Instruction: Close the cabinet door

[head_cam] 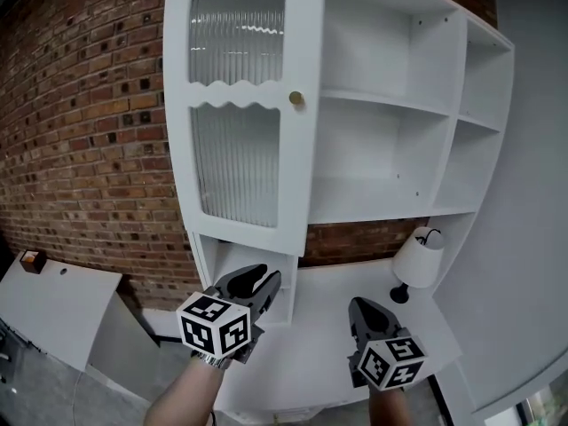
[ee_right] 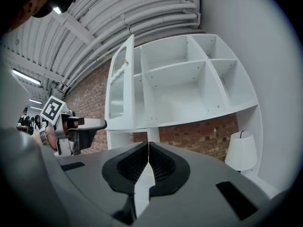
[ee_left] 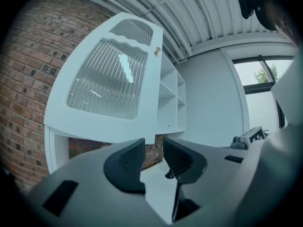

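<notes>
The white cabinet door (head_cam: pixel 240 105) with ribbed glass panels and a small brass knob (head_cam: pixel 296 98) stands swung open, hinged at the cabinet's left side. Behind it are the bare white shelves (head_cam: pixel 390 140). My left gripper (head_cam: pixel 262 282) is below the door's lower edge, jaws open with nothing between them; in the left gripper view the door (ee_left: pixel 111 84) fills the upper left above the fingers (ee_left: pixel 130 162). My right gripper (head_cam: pixel 368 313) is lower right, over the counter, shut and empty. In the right gripper view the door (ee_right: pixel 120 86) shows edge-on left of the shelves (ee_right: pixel 189 79).
A white counter (head_cam: pixel 328 327) runs under the cabinet, with a small white table lamp (head_cam: pixel 417 260) at its right end. A brick wall (head_cam: pixel 80 122) lies behind and to the left. A white panel (head_cam: pixel 53 304) with a small box sits low at left.
</notes>
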